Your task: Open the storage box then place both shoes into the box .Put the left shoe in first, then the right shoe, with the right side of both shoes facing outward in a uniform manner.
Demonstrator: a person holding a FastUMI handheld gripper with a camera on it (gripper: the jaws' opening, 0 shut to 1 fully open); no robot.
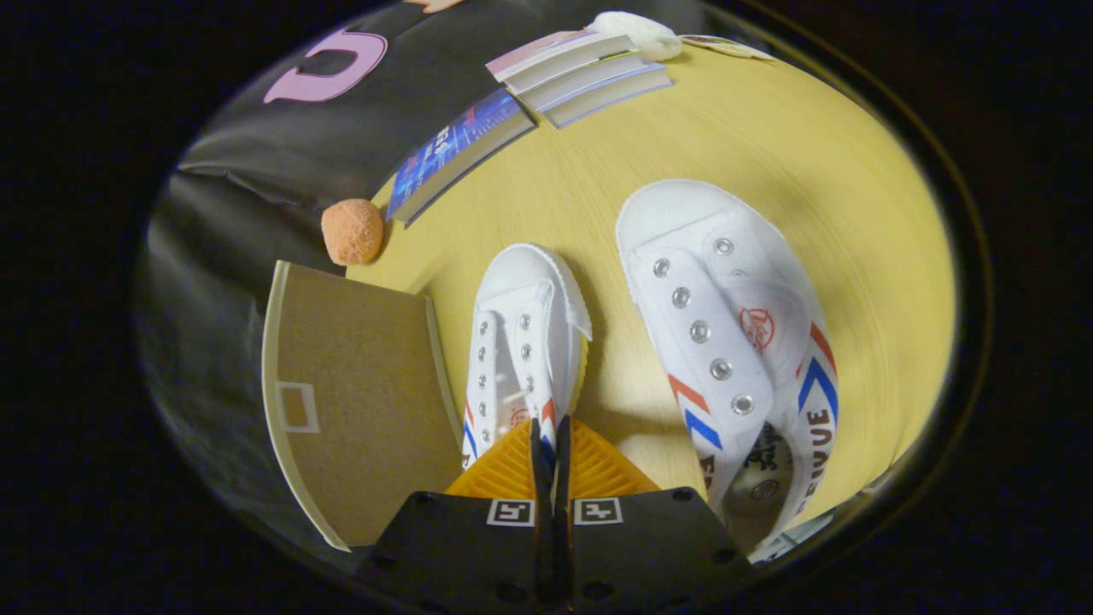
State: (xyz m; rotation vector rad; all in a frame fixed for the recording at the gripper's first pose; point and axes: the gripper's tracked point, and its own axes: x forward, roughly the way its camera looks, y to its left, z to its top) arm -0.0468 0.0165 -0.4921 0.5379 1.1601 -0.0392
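Yellow worktop, black cloth wall behind. Box lid swung open at left, so box ready. Right shoe lying free, near right. Left shoe pinched at heel collar by tongs, clenched on it, probably for loading first. Books, orange ball far left.

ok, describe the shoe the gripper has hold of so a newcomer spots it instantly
On the yellow wooden table, two white canvas shoes with red and blue chevrons point toward the row of books. The held shoe lies beside the brown cardboard box lid, its heel edge pinched in the gripper. The other shoe lies free, looking larger.
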